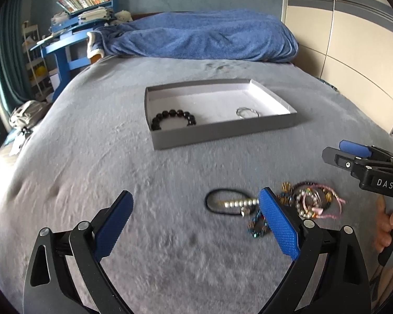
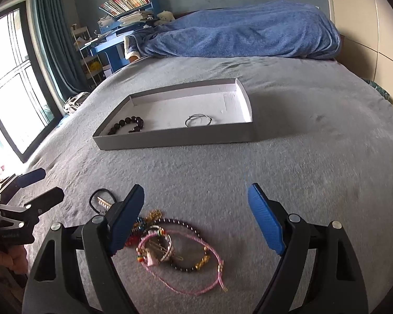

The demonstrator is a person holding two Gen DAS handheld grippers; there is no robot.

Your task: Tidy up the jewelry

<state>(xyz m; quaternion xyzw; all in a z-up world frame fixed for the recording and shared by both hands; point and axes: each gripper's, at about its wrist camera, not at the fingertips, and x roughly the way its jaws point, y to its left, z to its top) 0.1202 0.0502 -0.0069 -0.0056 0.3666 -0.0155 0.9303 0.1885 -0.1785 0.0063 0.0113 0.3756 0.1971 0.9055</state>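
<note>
- My left gripper hangs over the grey bed cover; its blue fingers stand wide apart and nothing is between them.
- My right gripper is also above the bed; its fingers are wide apart and they clamp nothing.
- The loose jewelry pile lies on the bed cover, under the right gripper and closer to its left finger than to the right one.
- In the pile I see a pink cord bracelet, a dark bead strand with gold pieces, and some coloured bead pieces that I cannot tell apart.
- A black hair tie with a row of silver beads lies just beside the pile, on its left; in the left view it touches the tip of the right finger in the picture, but I cannot tell real contact.
- The grey shallow box sits farther up the bed, well apart from the pile.
- Inside the box, a black bead bracelet lies at the left part near the front wall, and a silver bangle lies to the right of it; they do not touch.
- A blue blanket is bunched at the head of the bed.
</note>
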